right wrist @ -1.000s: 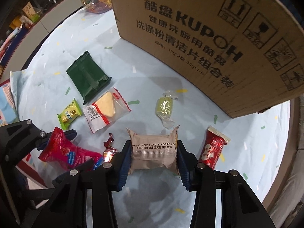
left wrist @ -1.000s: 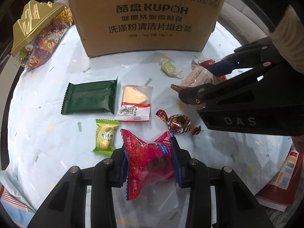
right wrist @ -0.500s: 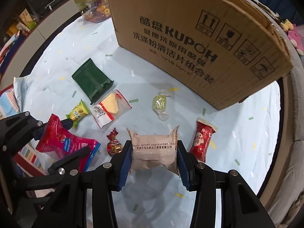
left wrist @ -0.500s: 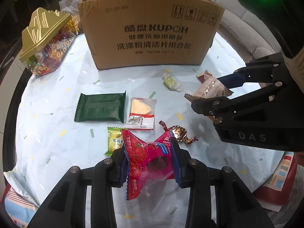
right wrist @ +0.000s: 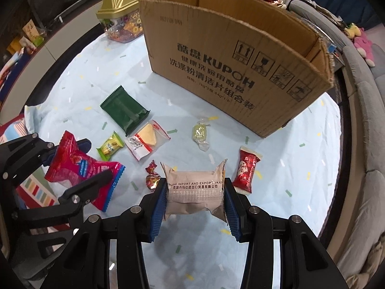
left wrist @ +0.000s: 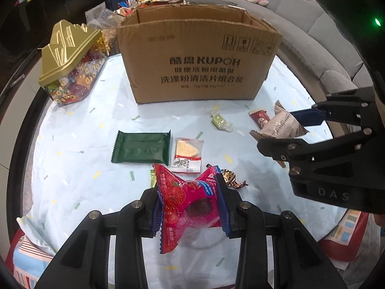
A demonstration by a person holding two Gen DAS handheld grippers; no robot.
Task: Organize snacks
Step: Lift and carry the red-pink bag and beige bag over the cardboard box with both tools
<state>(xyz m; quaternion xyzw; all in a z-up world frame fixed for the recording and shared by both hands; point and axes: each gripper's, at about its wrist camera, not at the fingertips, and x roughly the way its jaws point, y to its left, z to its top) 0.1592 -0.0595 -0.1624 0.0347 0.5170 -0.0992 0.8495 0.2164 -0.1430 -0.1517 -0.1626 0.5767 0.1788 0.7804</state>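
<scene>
While both point steeply down above the pale blue tablecloth (left wrist: 72,168), the left gripper (left wrist: 190,207) is clamped on a red strawberry snack packet (left wrist: 187,202) and the right gripper (right wrist: 195,200) is clamped on a beige wrapped snack (right wrist: 195,190). Each packet hangs clear of the cloth. Five loose snacks lie between the grippers and the open cardboard box (right wrist: 240,72).

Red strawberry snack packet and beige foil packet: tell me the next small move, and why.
Probably carry both over the open-topped brown cardboard box and release. The left gripper clamps the red strawberry snack packet, the right gripper the beige foil packet, both held clear above the table.
</scene>
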